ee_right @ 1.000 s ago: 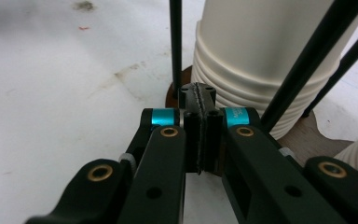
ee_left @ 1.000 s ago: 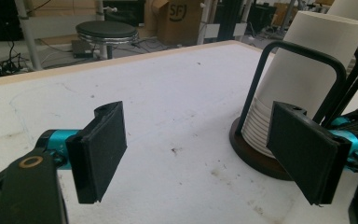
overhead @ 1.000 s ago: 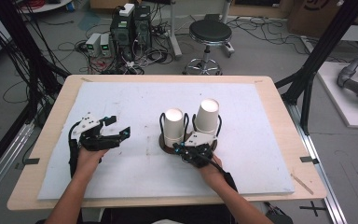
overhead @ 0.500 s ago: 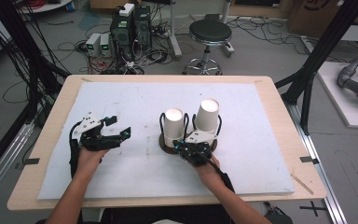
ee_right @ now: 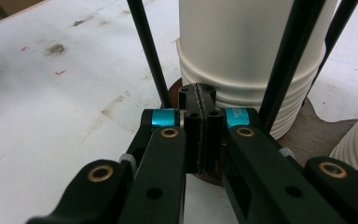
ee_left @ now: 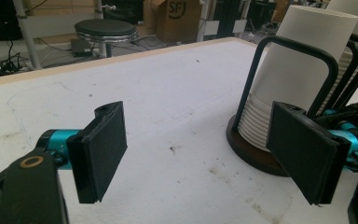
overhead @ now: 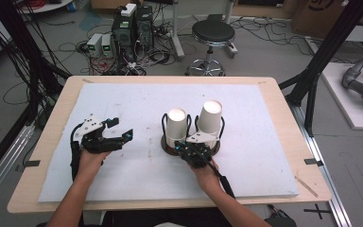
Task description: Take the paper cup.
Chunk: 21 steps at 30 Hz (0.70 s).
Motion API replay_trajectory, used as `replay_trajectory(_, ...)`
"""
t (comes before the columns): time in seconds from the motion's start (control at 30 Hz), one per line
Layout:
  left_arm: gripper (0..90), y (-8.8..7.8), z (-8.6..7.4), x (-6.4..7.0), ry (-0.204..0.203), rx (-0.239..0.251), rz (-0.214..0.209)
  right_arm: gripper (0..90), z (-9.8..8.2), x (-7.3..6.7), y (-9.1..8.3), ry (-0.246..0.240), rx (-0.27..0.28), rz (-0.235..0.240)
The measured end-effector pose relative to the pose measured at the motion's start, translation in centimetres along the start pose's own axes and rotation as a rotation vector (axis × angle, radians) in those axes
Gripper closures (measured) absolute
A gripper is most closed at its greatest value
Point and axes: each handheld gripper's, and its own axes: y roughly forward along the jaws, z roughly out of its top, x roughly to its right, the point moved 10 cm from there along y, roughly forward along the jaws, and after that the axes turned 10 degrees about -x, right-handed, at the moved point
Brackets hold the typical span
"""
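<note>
White paper cups (overhead: 177,126) sit upside down in stacks on a dark holder (overhead: 171,147) mid-table, wire loops keeping them upright. The right gripper (overhead: 194,150), jaws clenched on nothing, noses against the holder's near side, probably steadying it. The left gripper (overhead: 116,135) waits with jaws apart, well aside. Nothing has shifted since earlier.

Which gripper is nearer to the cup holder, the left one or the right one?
Right. The right gripper is at the cup holder base; the left gripper stays apart, to its left.
</note>
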Motion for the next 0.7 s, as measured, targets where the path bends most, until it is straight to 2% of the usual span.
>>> replay_trajectory(0.13, 20.3, -0.1, 0.3, 0.4, 0.012, 0.006, 0.001, 90.0, 0.1, 0.0, 0.1, 0.015, 0.008, -0.014)
replay_trajectory(0.23, 20.3, -0.3, 1.2, 1.0, 0.032, 0.026, -0.013, 90.0, 0.1, 0.0, 0.1, 0.021, 0.008, -0.019)
replay_trajectory(0.27, 20.3, -0.3, 2.0, 1.4, 0.043, 0.035, -0.034, 90.0, 0.1, 0.0, 0.1, 0.024, 0.009, -0.018)
replay_trajectory(0.3, 20.3, -0.3, 2.0, 1.4, 0.043, 0.035, -0.034, 90.0, 0.1, 0.0, 0.1, 0.03, 0.009, -0.015)
replay_trajectory(0.33, 20.3, -0.4, 2.7, 2.0, 0.051, 0.048, -0.055, 90.0, 0.1, 0.0, 0.1, 0.032, 0.009, -0.014)
replay_trajectory(0.37, 20.3, -0.4, 2.7, 2.0, 0.051, 0.048, -0.055, 90.0, 0.1, 0.0, 0.1, 0.032, 0.009, -0.014)
replay_trajectory(0.5, 20.3, 0.0, 4.3, 3.3, 0.08, 0.064, -0.103, 90.0, 0.1, 0.0, 0.2, 0.028, 0.012, -0.016)
replay_trajectory(0.53, 20.4, 0.4, 5.4, 4.0, 0.085, 0.081, -0.13, 90.0, 0.1, 0.0, 0.2, 0.026, 0.013, -0.019)
replay_trajectory(0.57, 20.5, 0.4, 5.4, 4.0, 0.085, 0.081, -0.13, 90.0, 0.1, 0.0, 0.2, 0.026, 0.013, -0.019)
replay_trajectory(0.63, 20.5, 1.0, 6.5, 4.9, 0.095, 0.083, -0.167, 90.0, 0.1, 0.0, 0.2, 0.026, 0.011, -0.021)
replay_trajectory(0.67, 20.0, 1.7, 6.9, 5.5, 0.105, 0.068, -0.192, 90.0, 0.1, 0.0, 0.2, 0.025, 0.009, -0.019)
replay_trajectory(0.7, 18.5, 2.1, 7.2, 5.8, 0.113, 0.057, -0.199, 90.0, 0.1, 0.0, 0.2, 0.024, 0.011, -0.019)
